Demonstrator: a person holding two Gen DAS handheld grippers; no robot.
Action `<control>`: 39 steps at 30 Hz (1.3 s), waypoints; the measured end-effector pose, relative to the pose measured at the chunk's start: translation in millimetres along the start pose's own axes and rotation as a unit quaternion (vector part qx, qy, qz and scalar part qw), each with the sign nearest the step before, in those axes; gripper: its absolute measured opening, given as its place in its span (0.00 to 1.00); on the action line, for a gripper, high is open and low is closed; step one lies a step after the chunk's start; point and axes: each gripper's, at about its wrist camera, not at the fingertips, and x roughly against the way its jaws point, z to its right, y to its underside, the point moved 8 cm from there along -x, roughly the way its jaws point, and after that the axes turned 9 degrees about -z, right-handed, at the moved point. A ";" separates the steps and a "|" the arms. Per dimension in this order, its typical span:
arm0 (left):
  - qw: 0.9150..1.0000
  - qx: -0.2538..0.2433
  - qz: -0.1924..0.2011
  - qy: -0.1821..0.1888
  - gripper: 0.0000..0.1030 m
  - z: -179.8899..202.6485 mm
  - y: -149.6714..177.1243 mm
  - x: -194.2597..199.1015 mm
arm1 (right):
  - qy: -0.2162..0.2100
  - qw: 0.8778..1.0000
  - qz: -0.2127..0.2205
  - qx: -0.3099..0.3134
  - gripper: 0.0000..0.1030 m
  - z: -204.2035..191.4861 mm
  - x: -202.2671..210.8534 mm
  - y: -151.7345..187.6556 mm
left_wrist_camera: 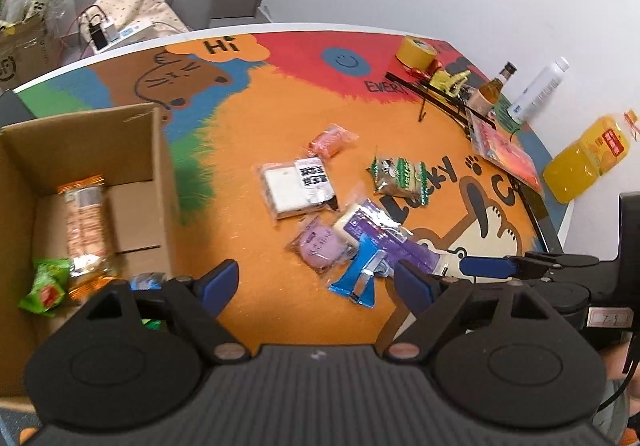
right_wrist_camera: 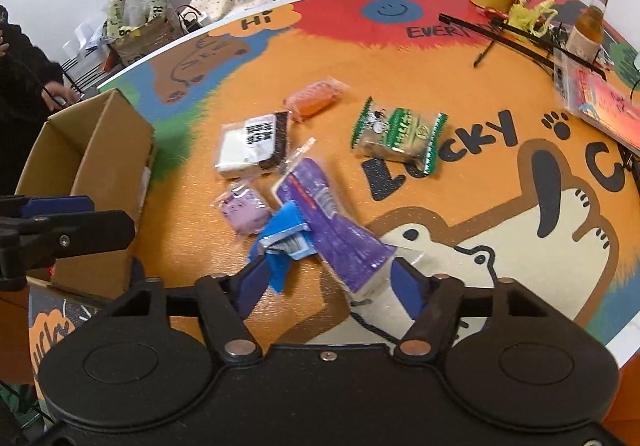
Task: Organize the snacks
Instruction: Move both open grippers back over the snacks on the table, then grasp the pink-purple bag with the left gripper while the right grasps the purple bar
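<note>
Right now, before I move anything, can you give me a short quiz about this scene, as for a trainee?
1. True or false: the box is empty.
2. What lies between the fingers of the right tool? A. purple pack B. pink pack C. tape
3. Fill in: the word printed beside the green pack on the table is ____.

Key: 1 false, it holds snacks; 2 A; 3 LUCKY.
</note>
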 end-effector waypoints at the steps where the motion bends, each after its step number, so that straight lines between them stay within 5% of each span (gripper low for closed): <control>1: 1.000 -0.002 -0.002 0.000 0.79 1.7 -0.4 -3.0 | 0.000 1.000 -0.001 -0.002 0.60 2.8 -1.6 -0.2; 16: 0.999 0.001 -0.030 -0.012 0.56 5.1 -22.1 -58.8 | 0.020 1.000 -0.009 0.011 0.54 13.4 -31.4 -19.4; 32: 0.998 0.005 -0.056 -0.033 0.55 -1.2 -28.8 -100.2 | 0.019 0.999 0.002 0.031 0.55 12.6 -47.9 -35.2; 39: 0.997 -0.017 -0.063 -0.033 0.56 7.8 -26.0 -109.0 | 0.006 1.000 -0.005 0.019 0.34 17.6 -44.5 -17.9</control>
